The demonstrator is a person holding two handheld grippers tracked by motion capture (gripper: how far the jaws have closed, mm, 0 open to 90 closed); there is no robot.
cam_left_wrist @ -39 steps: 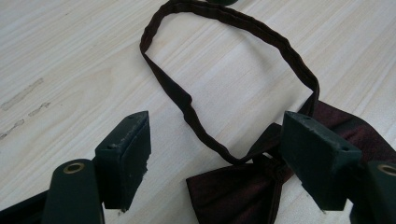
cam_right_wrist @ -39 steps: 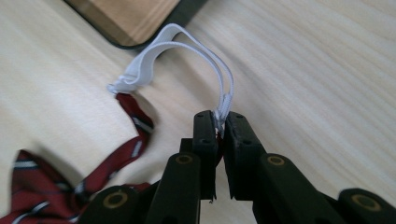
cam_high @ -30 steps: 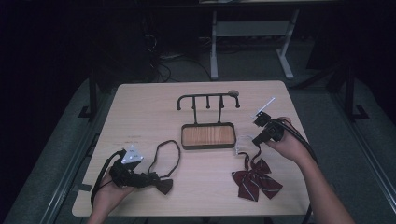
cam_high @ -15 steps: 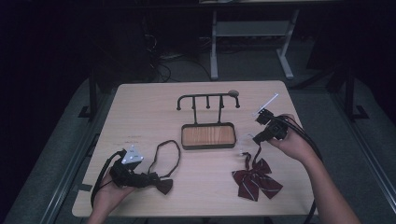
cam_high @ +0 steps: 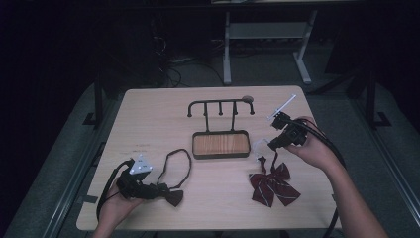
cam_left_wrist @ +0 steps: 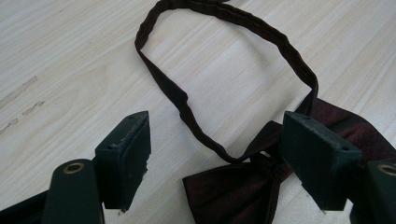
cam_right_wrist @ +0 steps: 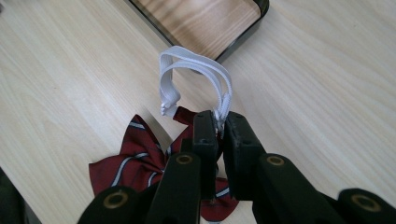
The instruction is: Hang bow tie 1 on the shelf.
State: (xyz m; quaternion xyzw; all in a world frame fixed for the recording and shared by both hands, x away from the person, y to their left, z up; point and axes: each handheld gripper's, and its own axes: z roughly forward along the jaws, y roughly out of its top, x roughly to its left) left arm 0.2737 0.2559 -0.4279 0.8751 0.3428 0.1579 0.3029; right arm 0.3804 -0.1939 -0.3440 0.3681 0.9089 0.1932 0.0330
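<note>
White elastic loop [cam_right_wrist: 196, 77] pinched in R gripper [cam_high: 277, 144] jaws, raised since prev frames; striped bow [cam_high: 274, 184] trailing at 6 o'clock, rack [cam_high: 220, 105] likely next. L gripper [cam_left_wrist: 219, 154] jaws wide over dark bow tie [cam_left_wrist: 252, 186].

Light wooden table [cam_high: 148, 114]. Lying on it: a dark bow tie [cam_high: 173, 196] with looped strap at front left, a striped red bow tie [cam_high: 275, 186] at front right, a hook rack [cam_high: 220, 144] at centre.
</note>
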